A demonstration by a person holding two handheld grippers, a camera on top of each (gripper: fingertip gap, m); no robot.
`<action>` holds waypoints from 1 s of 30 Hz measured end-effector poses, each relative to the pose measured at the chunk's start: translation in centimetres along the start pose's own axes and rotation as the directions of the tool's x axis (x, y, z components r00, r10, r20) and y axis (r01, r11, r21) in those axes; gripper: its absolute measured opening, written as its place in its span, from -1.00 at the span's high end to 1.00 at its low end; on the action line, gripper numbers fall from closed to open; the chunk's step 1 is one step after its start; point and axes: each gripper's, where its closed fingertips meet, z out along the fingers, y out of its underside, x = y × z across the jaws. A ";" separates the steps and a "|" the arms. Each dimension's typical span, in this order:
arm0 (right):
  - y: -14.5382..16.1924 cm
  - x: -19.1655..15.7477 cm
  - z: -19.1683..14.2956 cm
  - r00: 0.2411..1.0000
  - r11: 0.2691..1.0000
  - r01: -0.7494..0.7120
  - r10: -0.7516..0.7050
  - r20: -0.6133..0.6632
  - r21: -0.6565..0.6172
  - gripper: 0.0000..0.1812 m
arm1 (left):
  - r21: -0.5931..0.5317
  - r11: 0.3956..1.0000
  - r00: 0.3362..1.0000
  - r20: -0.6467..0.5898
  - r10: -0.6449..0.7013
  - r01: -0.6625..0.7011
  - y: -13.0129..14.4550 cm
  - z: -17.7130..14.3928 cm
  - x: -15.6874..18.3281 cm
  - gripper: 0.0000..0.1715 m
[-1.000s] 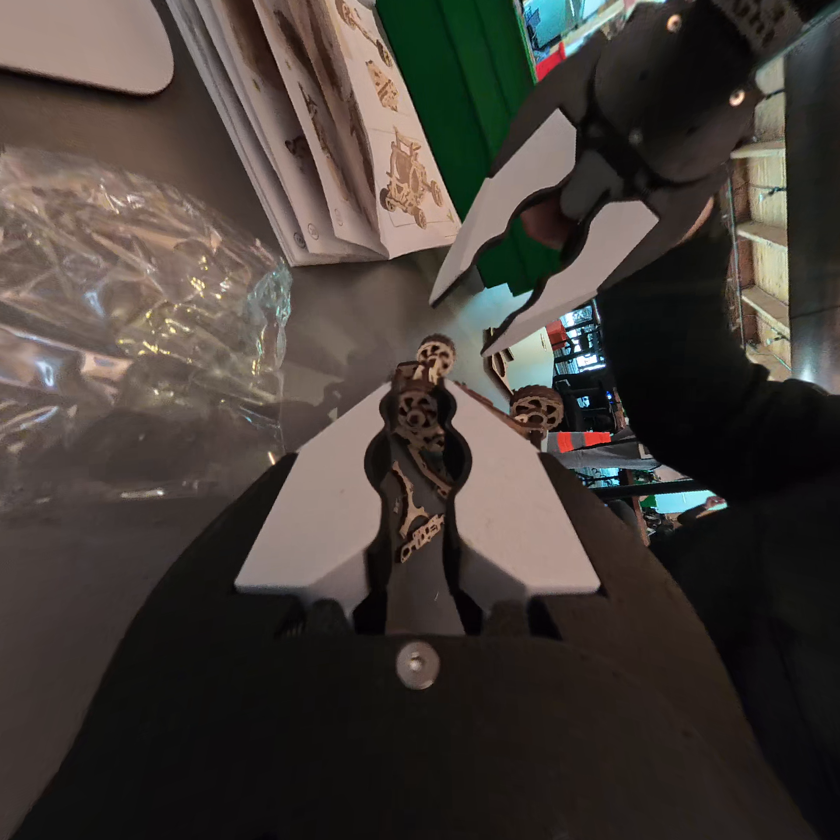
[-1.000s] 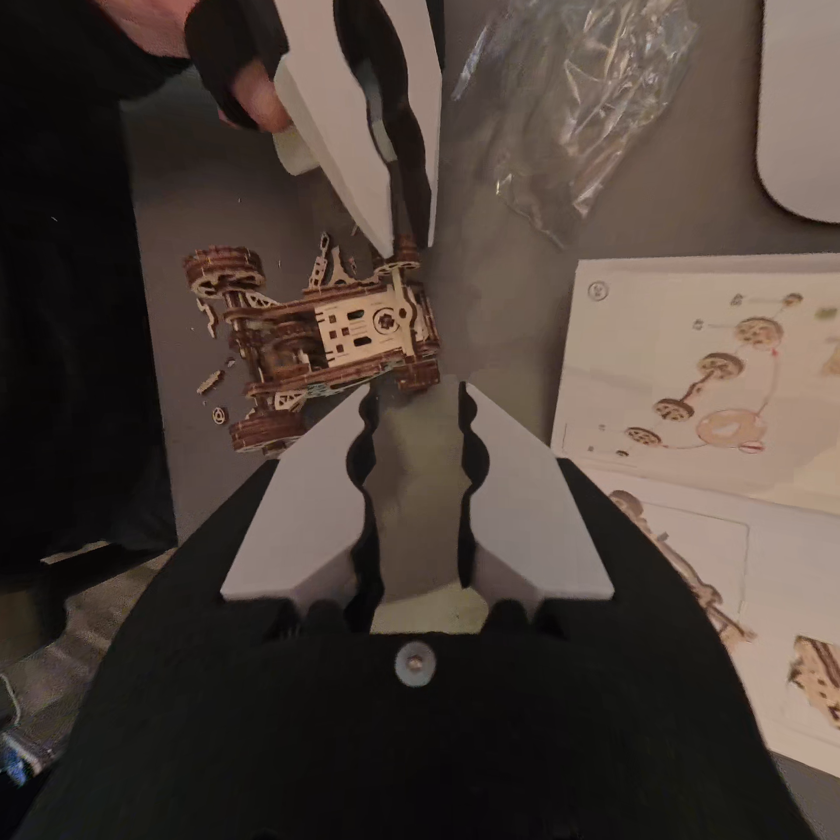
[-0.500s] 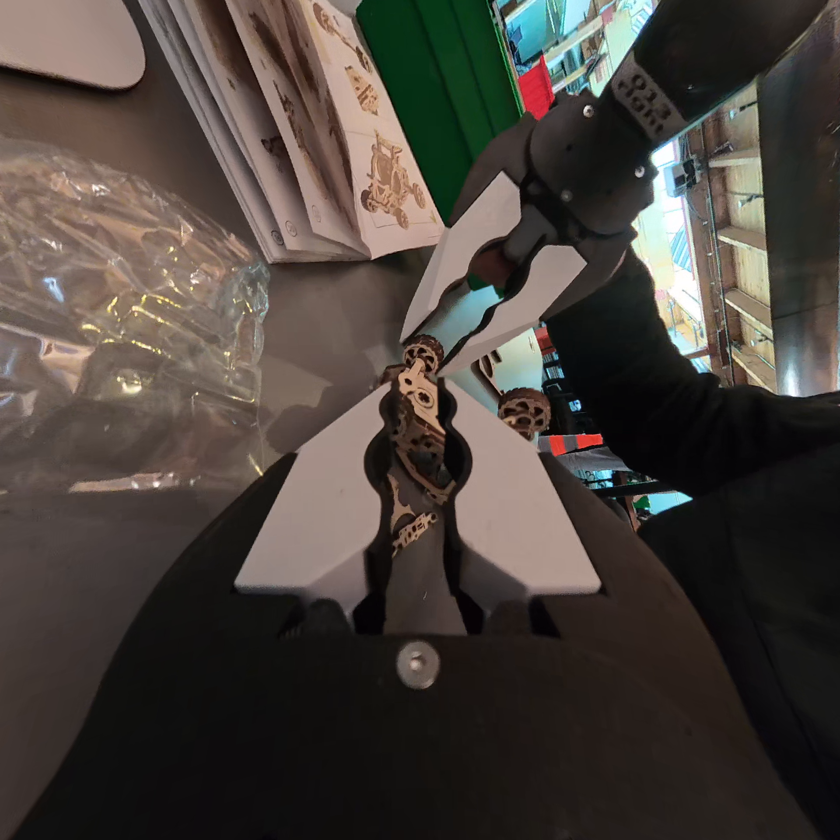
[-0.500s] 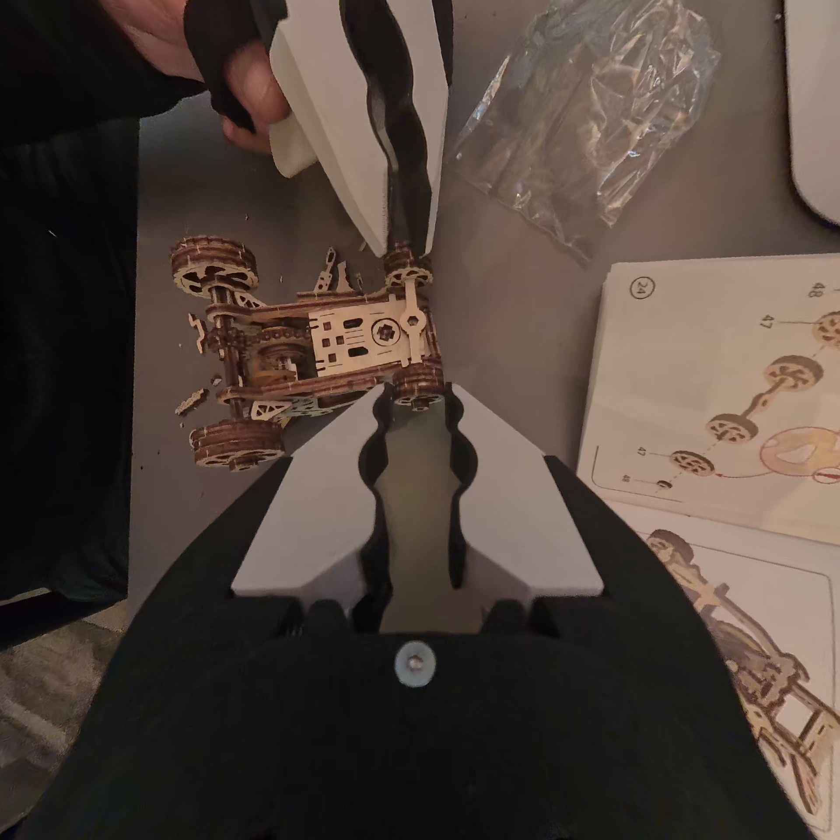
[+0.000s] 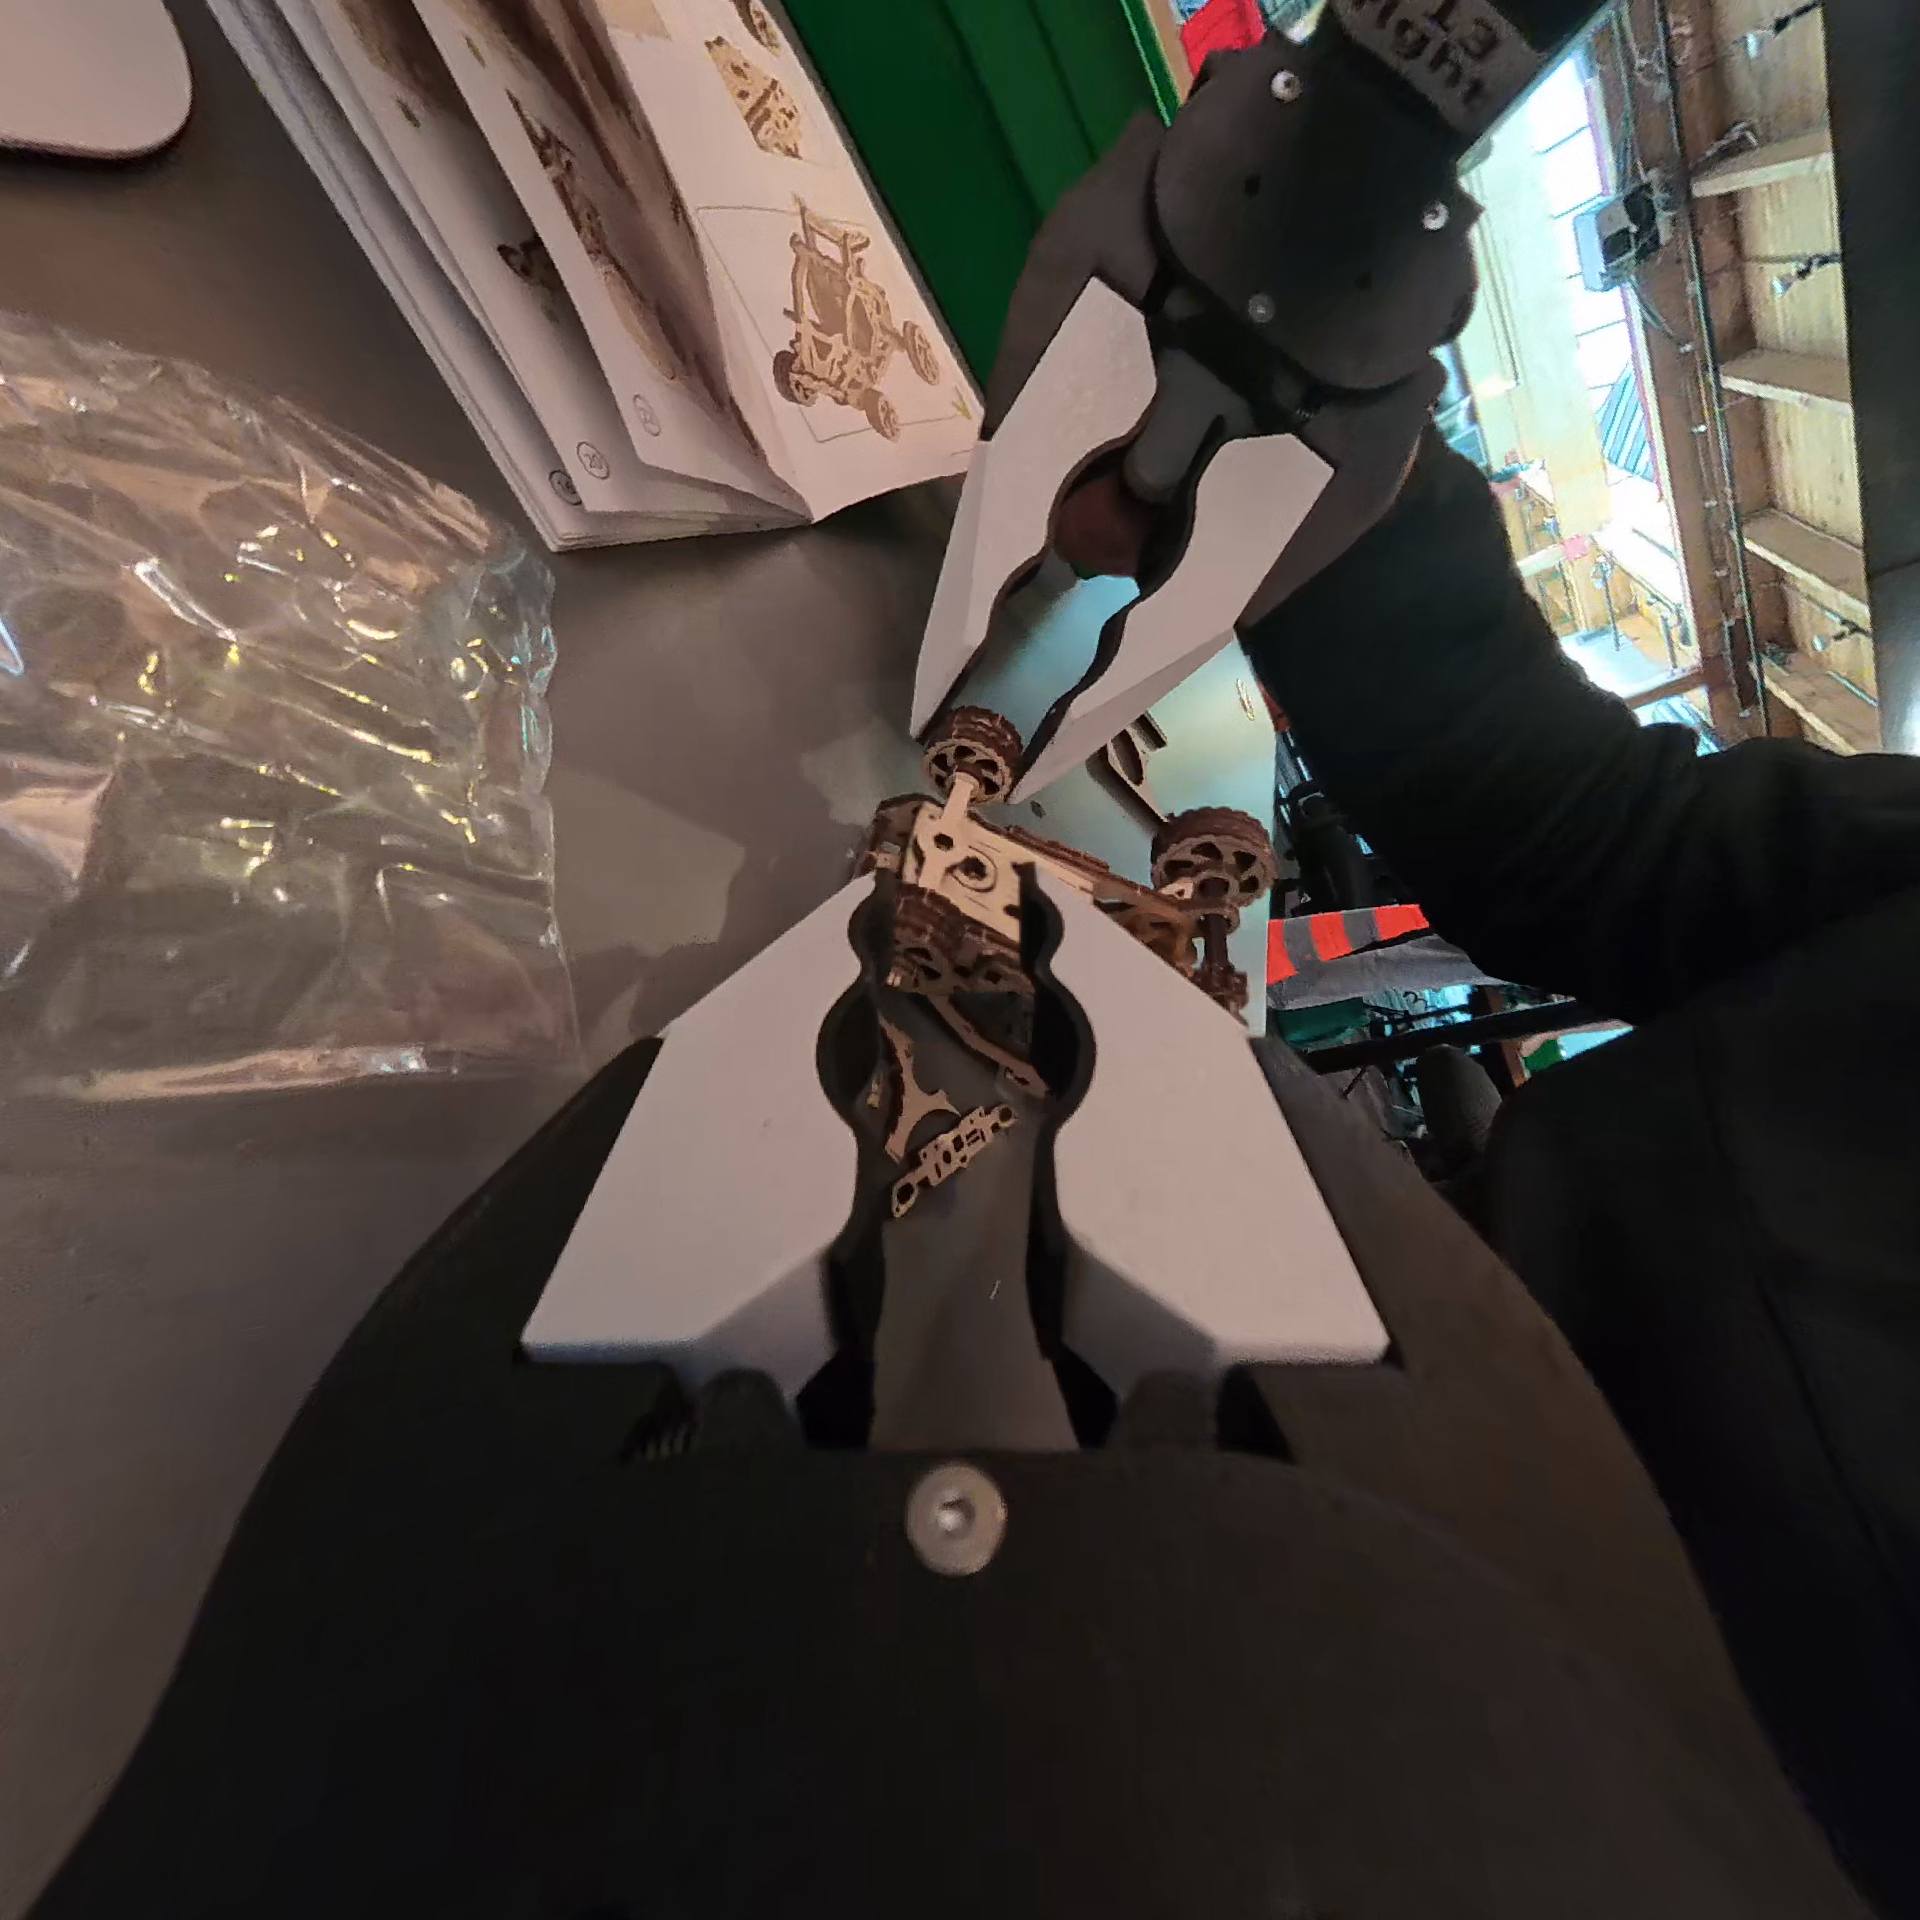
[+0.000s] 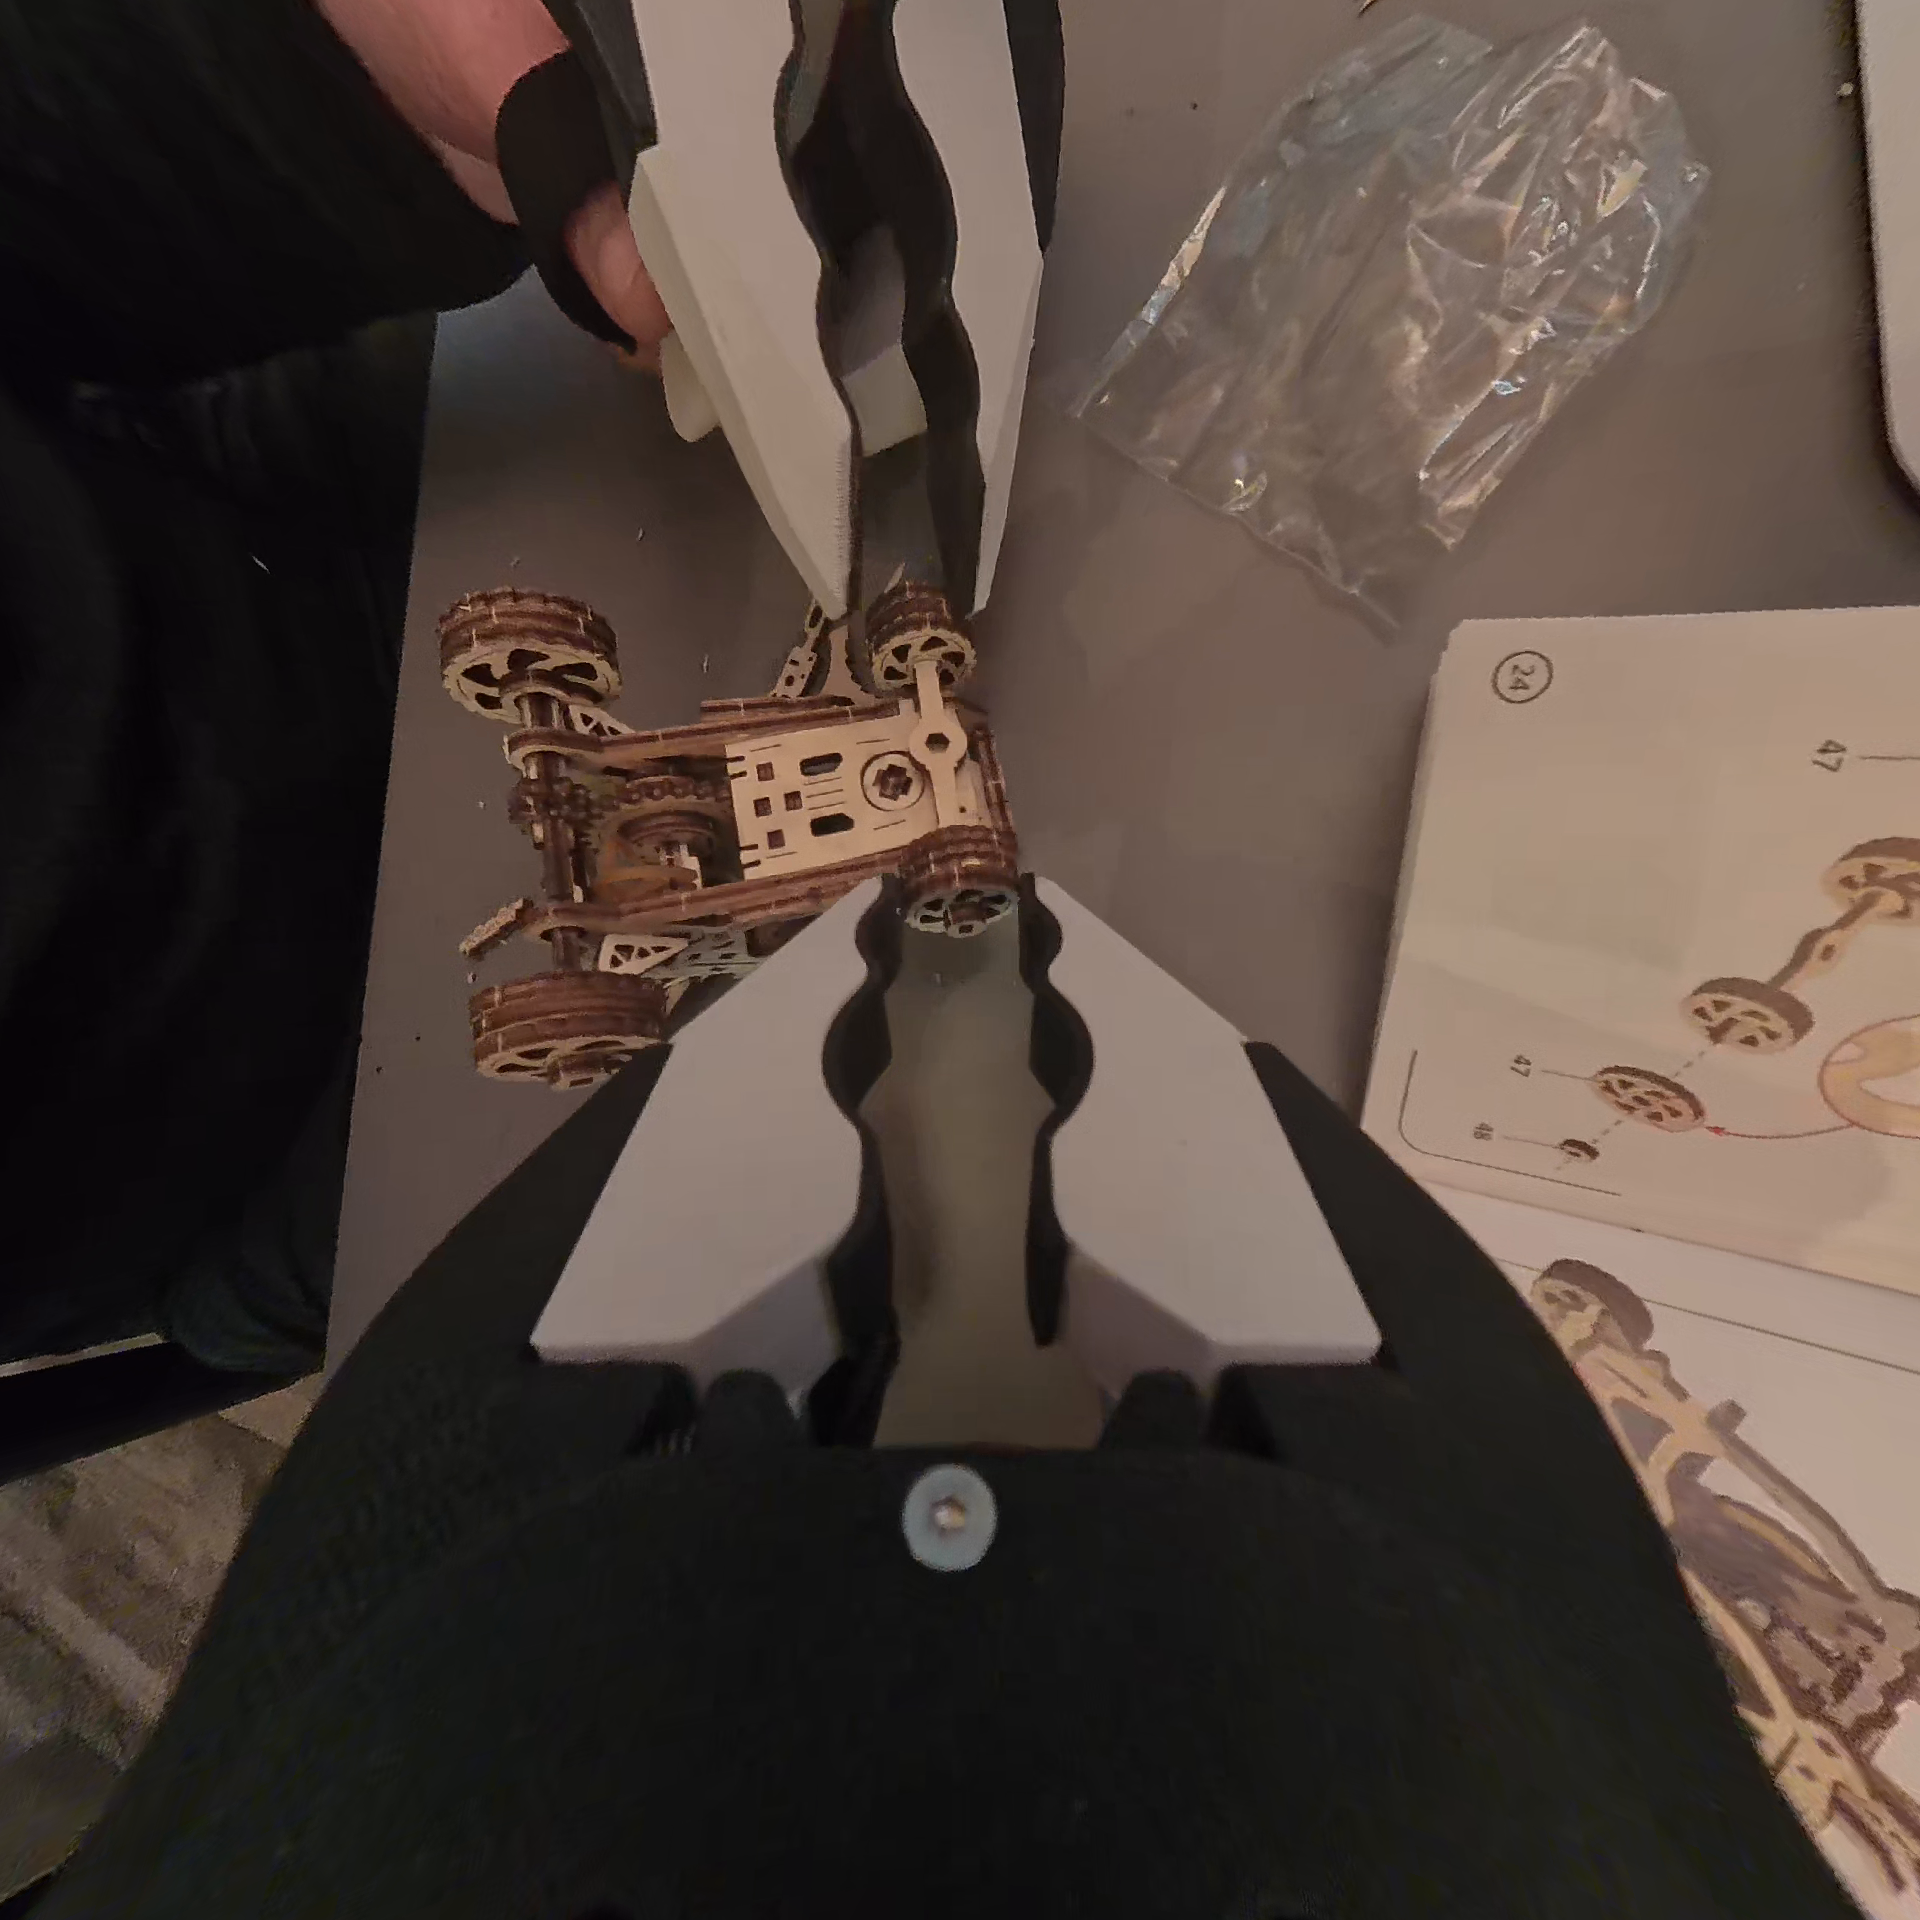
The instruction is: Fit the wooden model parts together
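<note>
Clamping the front end of the wooden buggy [image 6: 810, 790], your left claw [image 5: 956, 904] has its tips closed on the nose by one front wheel, so the model sits right at the tips, low over the worktop [image 6: 1195, 727]. Your right claw [image 6: 954, 894] brackets the other front wheel [image 5: 971, 750] with a tip against each side. From these angles you cannot tell whether it is squeezing or only touching.

Judging by what is fitted, you are well along: chassis, gear train, both axles and all four wheels are on, the rear wheels [image 6: 530, 665] standing farthest from both claws. The upper frame drawn in the booklet looks unbuilt, and this wheel probably needs seating on its axle.

A loose fretwork piece [image 5: 951, 1153] lies between your left claw's fingers, behind the tips, with more scraps beside the rear axle. Beyond the right claw's right side lies the open instruction booklet [image 6: 1662, 935]. The crumpled plastic bag [image 6: 1403, 260] sits ahead of it, well apart. Nothing blocks the wheel except the two claws crowding each other across the narrow nose.
</note>
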 end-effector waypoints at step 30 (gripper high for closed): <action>-1.9 -3.5 -2.7 0.999 0.981 0.033 -0.038 0.022 0.193 0.78 | 0.046 0.949 0.945 -0.089 0.314 -0.311 -0.4 0.6 4.6 0.69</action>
